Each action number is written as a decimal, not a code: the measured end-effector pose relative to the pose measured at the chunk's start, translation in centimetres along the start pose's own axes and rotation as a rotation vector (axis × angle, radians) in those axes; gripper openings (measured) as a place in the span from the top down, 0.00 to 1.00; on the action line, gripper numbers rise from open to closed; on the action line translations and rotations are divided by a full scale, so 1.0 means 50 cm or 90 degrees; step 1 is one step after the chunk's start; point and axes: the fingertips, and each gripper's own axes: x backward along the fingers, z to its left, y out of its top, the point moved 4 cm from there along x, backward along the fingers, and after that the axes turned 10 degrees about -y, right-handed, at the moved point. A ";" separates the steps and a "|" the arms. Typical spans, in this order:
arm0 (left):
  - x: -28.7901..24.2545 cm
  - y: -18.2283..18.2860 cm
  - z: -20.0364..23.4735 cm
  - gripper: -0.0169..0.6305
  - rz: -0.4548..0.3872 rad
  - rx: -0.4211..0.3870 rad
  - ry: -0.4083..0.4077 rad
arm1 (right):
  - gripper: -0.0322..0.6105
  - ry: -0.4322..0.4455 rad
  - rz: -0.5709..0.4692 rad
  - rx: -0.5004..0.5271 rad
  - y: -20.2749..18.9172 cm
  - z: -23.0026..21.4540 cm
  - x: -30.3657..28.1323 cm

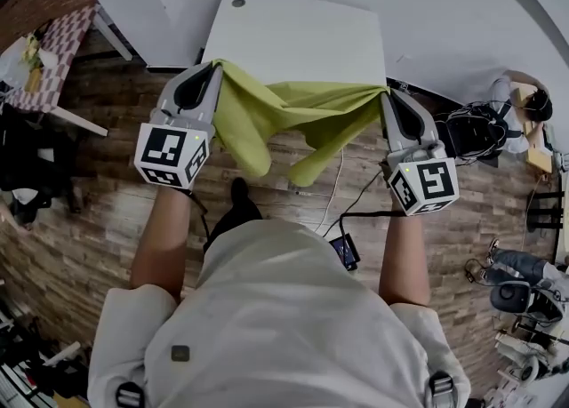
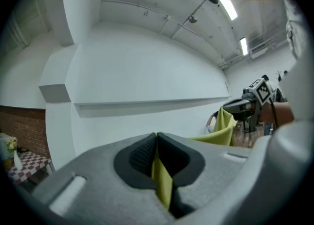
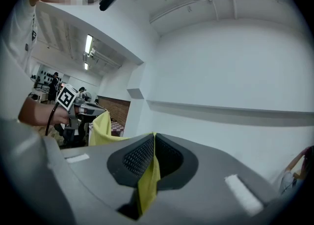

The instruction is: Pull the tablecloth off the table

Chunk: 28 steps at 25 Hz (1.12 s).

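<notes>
The tablecloth is seen as a thin, soft, yellow-green fabric, gathered into loose creases and strung in the air between the two grippers, with two limp lobes drooping from its lower edge toward the floor. One end is pinched by the left gripper, whose dark, mesh-textured fingers are pressed together on a narrow fold of the cloth. The other end is clamped in the same way by the fingers of the right gripper. Both grippers are formed of matte grey moulded plastic with rounded shells, and each is fitted at the hand end with a white cube printed with black square markers. The cloth is held just in front of the near edge of the surface, off its top; whether the fabric touches that edge cannot be told. The surface is a smooth white slab with rounded corners, and a small round grey cap is set near its far left corner. The floor is laid in worn brown wood-look planks. Plain white walls are seen beyond the surface, and a second table with a red-and-white checked cover is placed well apart at the left
</notes>
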 end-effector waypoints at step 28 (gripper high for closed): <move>0.296 0.002 0.018 0.96 -0.023 0.033 -0.139 | 0.92 -0.080 -0.021 -0.029 0.079 0.336 0.160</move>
